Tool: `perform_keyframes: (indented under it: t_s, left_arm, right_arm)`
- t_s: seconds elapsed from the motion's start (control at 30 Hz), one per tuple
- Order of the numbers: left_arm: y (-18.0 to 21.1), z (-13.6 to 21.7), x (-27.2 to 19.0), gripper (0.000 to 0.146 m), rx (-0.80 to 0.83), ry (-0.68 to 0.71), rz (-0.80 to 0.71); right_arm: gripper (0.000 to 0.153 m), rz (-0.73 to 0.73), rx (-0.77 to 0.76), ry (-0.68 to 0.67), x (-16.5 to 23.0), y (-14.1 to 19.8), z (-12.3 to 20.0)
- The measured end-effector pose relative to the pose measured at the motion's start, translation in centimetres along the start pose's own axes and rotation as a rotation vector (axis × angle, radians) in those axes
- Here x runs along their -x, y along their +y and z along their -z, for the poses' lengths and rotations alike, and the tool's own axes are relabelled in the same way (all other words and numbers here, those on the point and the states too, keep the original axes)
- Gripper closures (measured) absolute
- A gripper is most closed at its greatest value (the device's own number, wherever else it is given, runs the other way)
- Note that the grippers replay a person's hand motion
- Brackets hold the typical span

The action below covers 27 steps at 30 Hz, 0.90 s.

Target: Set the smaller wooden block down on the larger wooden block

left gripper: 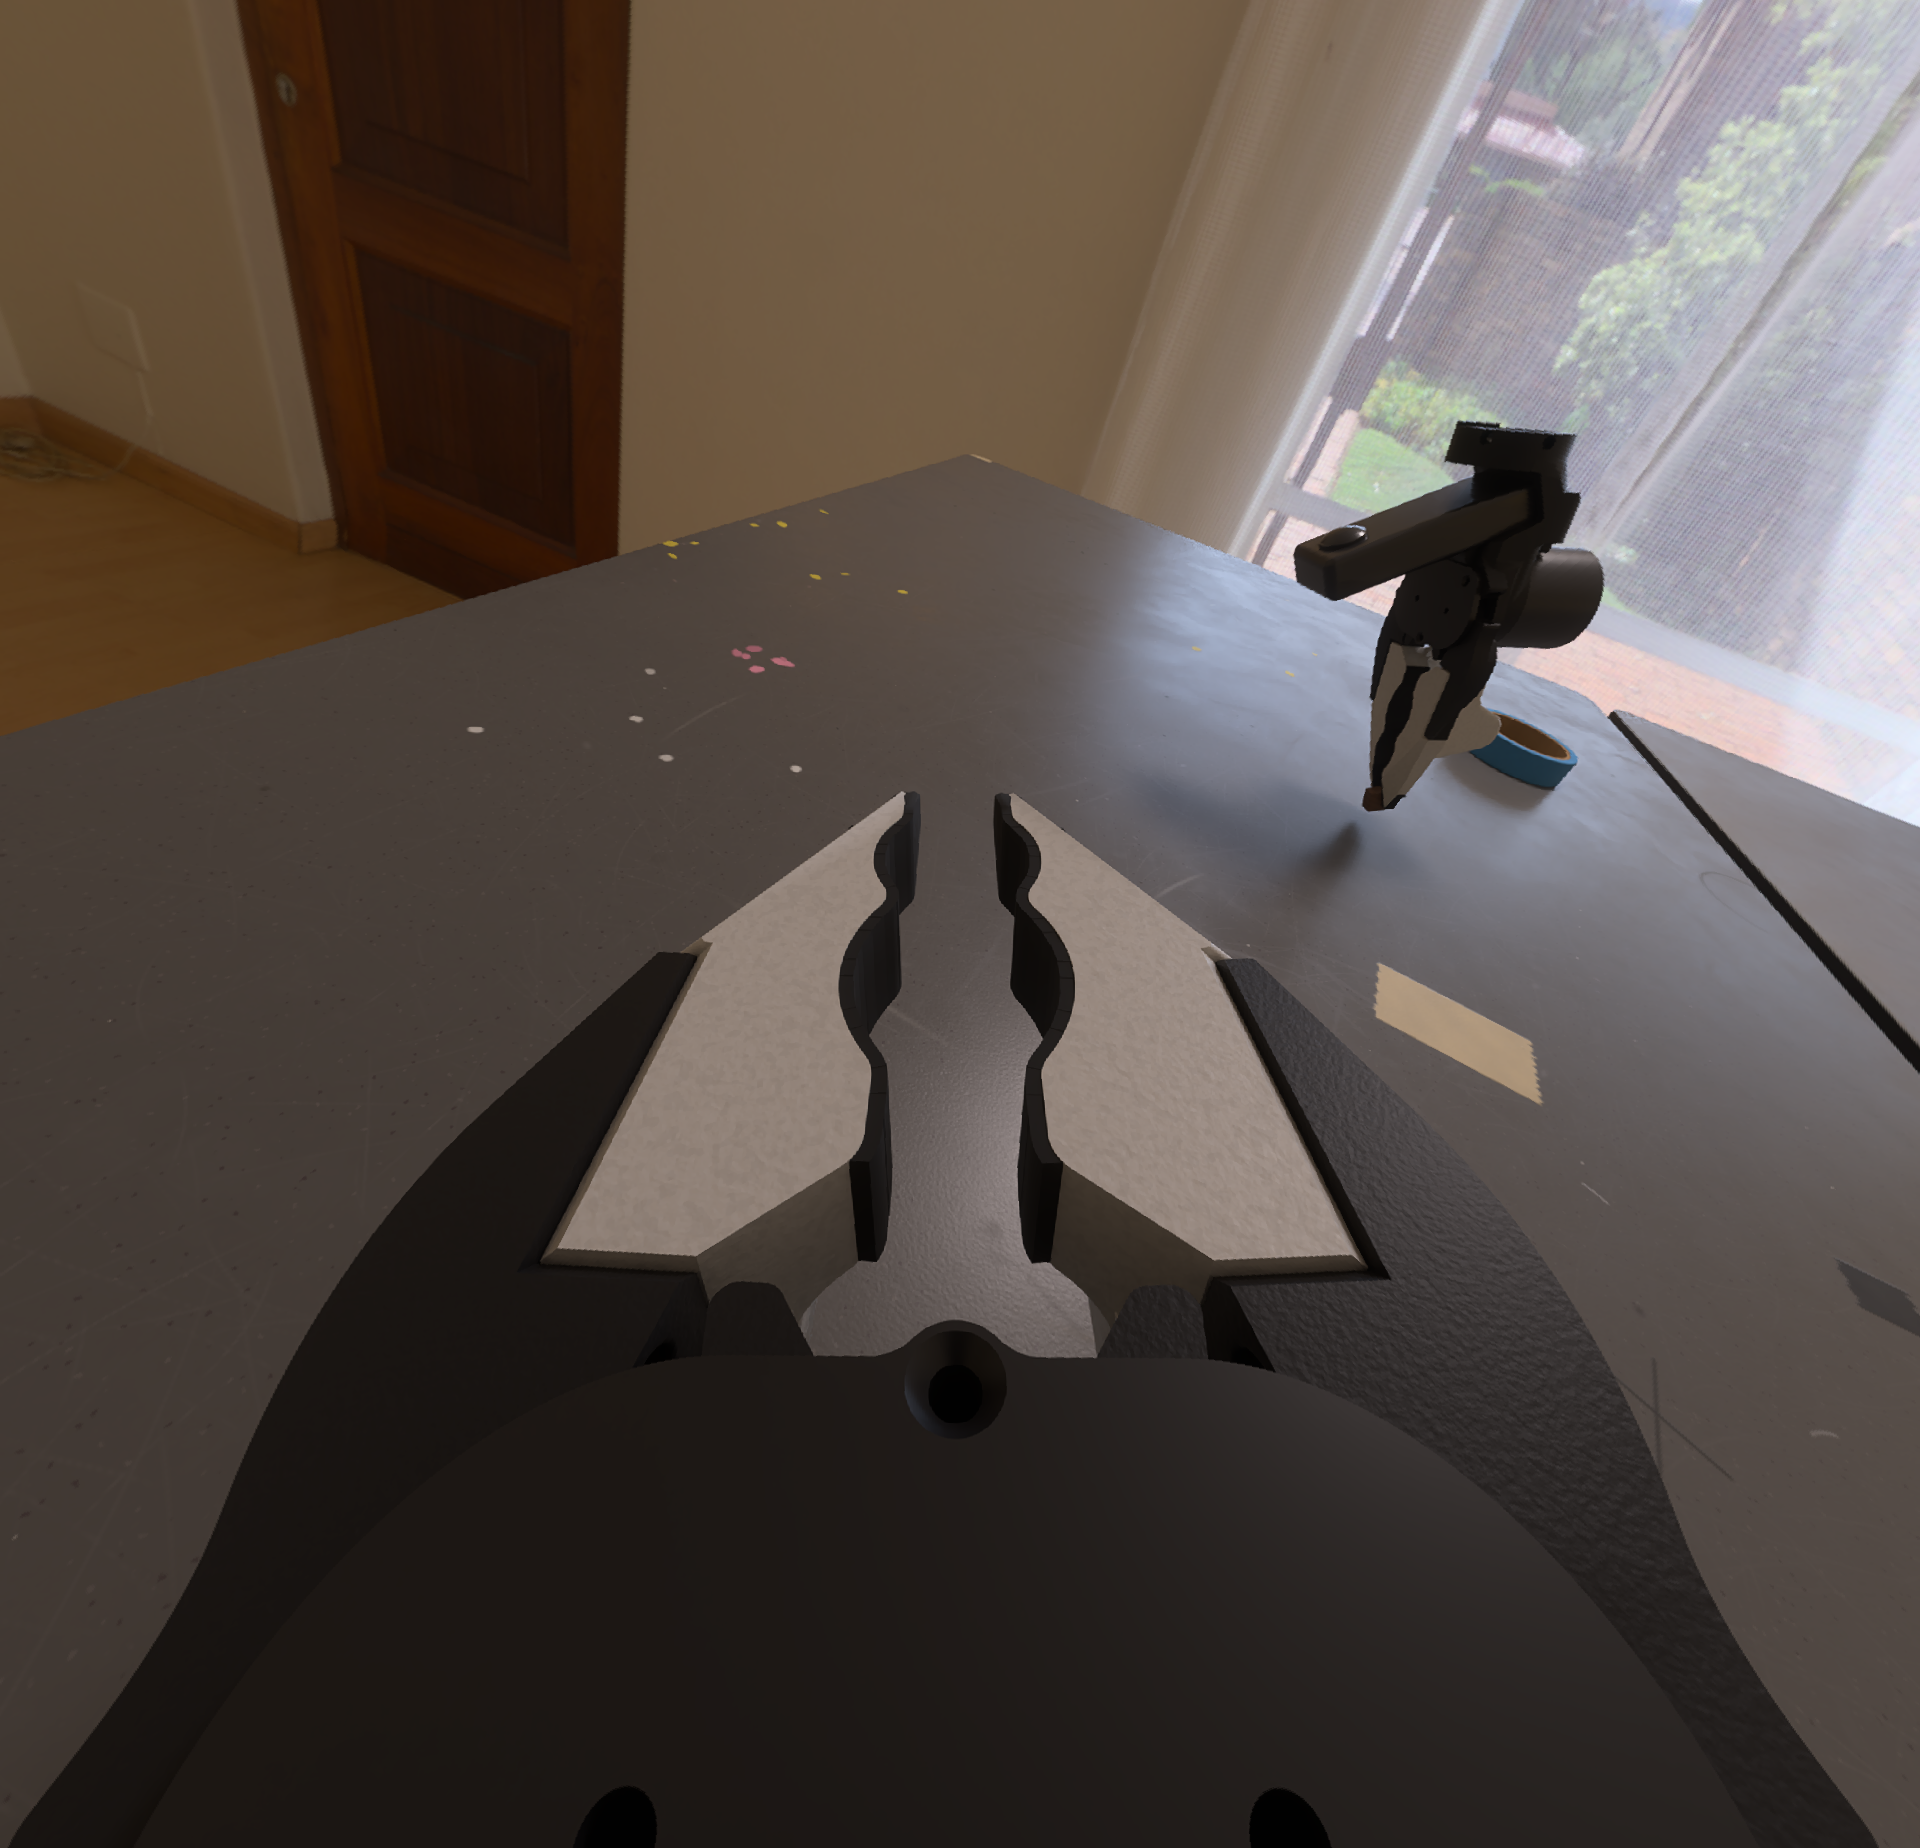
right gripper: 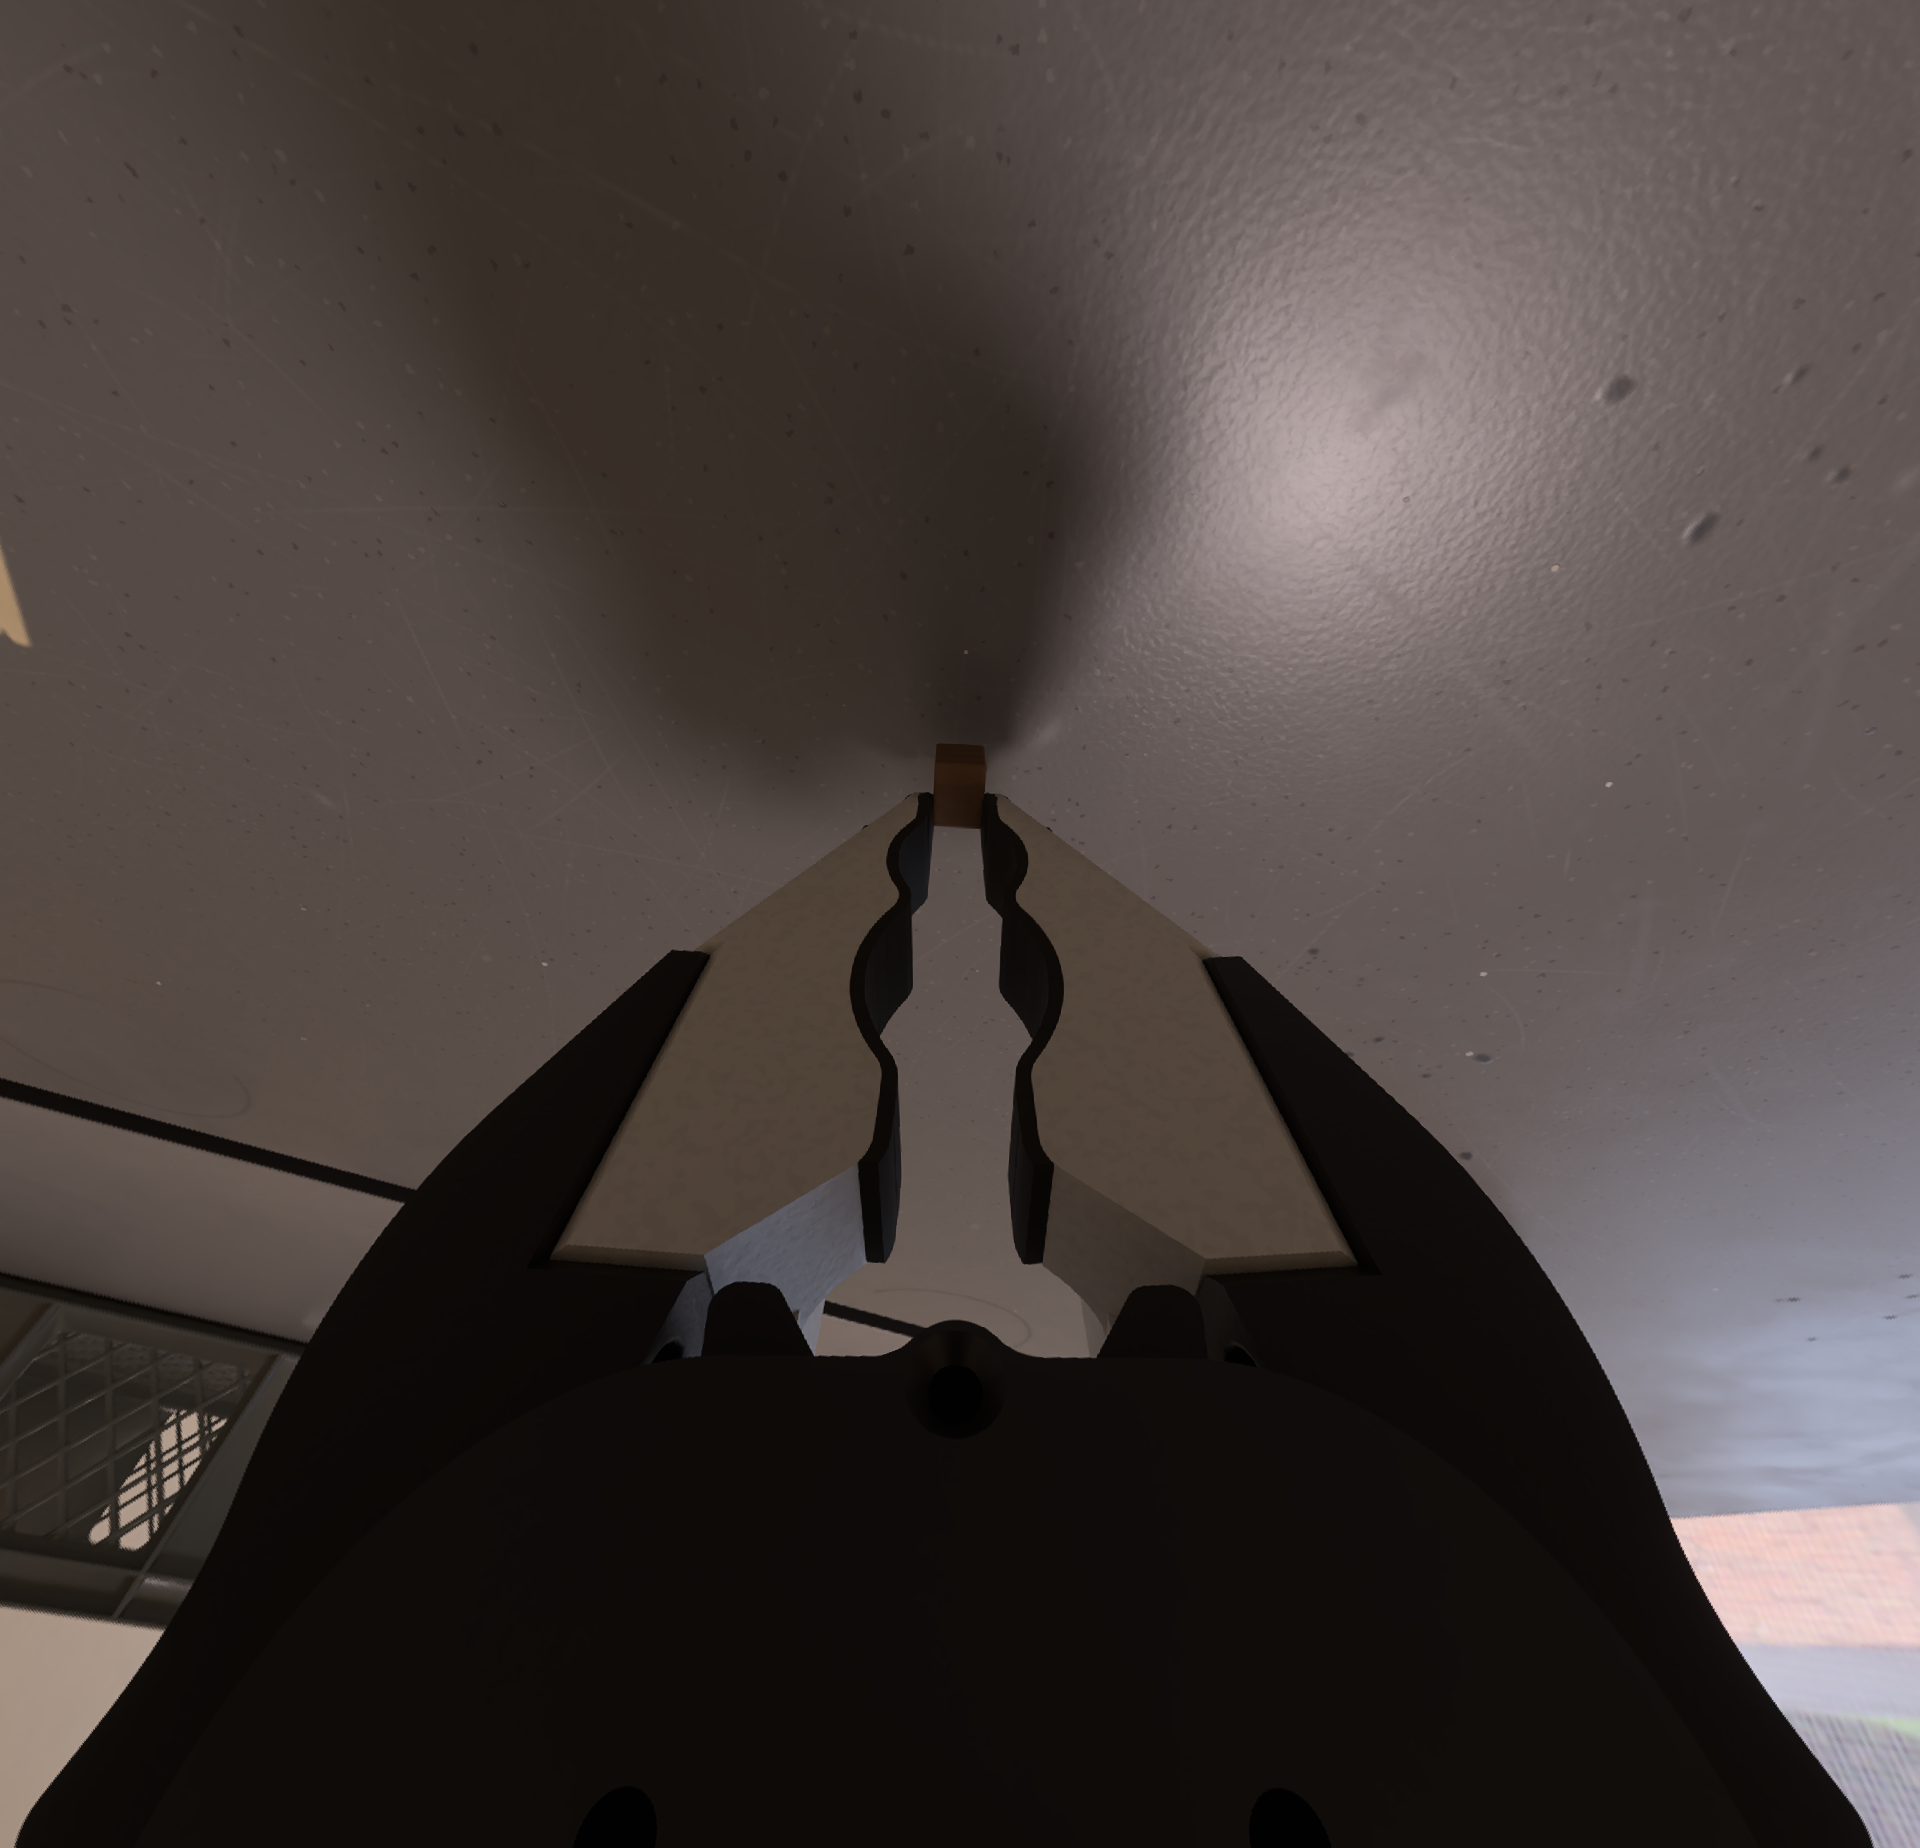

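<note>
One small brown wooden block (right gripper: 958,782) was pinched in the right gripper (right gripper: 958,811); left gripper (left gripper: 956,806) hung slightly parted, empty. Next, probably: finding the unseen larger block.

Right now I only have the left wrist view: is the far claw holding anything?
Observer: Yes. The right wrist view shows the small block pinched between the right claw's fingertips.
Operator: Is the larger block ahead of it?
Observer: No. That view shows only bare table ahead.
Operator: Is the block off the table?
Observer: Barely, if at all. The shadow narrows right to the block, but I cannot tell whether they touch.
</note>
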<state>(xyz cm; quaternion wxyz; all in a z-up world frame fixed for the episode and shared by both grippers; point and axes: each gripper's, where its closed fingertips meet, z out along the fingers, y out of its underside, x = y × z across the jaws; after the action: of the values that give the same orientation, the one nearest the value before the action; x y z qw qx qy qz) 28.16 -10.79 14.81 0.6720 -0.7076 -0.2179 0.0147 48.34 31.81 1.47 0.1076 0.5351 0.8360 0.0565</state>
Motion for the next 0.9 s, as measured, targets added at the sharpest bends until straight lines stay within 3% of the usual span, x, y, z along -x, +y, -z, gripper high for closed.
perform_keyframes:
  t_s: [0.27,0.4,0.5,0.63,0.7,0.8,0.9]
  left_arm:
    - [-0.2,2.2,-0.2,0.132,-0.024,-0.019,-0.023]
    - [-0.5,4.9,0.1,0.132,-0.040,-0.064,-0.046]
    - [-0.4,7.1,0.7,0.133,-0.095,-0.112,-0.050]
    - [-0.1,8.6,0.9,0.134,-0.145,-0.111,0.011]
    - [-0.1,8.9,0.7,0.134,-0.141,-0.114,-0.009]
    - [0.2,9.4,1.2,0.133,-0.093,-0.173,-0.067]
    - [0.2,10.3,2.5,0.132,-0.069,-0.252,-0.106]
  right_arm:
    - [0.144,0.007,0.034,0.011,0.2,-0.5,-0.1]
    - [0.144,-0.015,-0.146,0.080,0.0,-2.6,2.8]
    - [0.144,-0.021,-0.433,0.141,1.1,-5.5,7.4]
    - [0.144,0.113,-0.835,0.159,7.1,-9.3,14.2]
    - [0.144,0.229,-0.953,0.124,11.4,-10.7,16.2]
    - [0.144,0.416,-1.025,0.056,18.1,-12.8,17.2]
    - [0.144,0.571,-0.990,-0.051,23.8,-15.9,15.5]
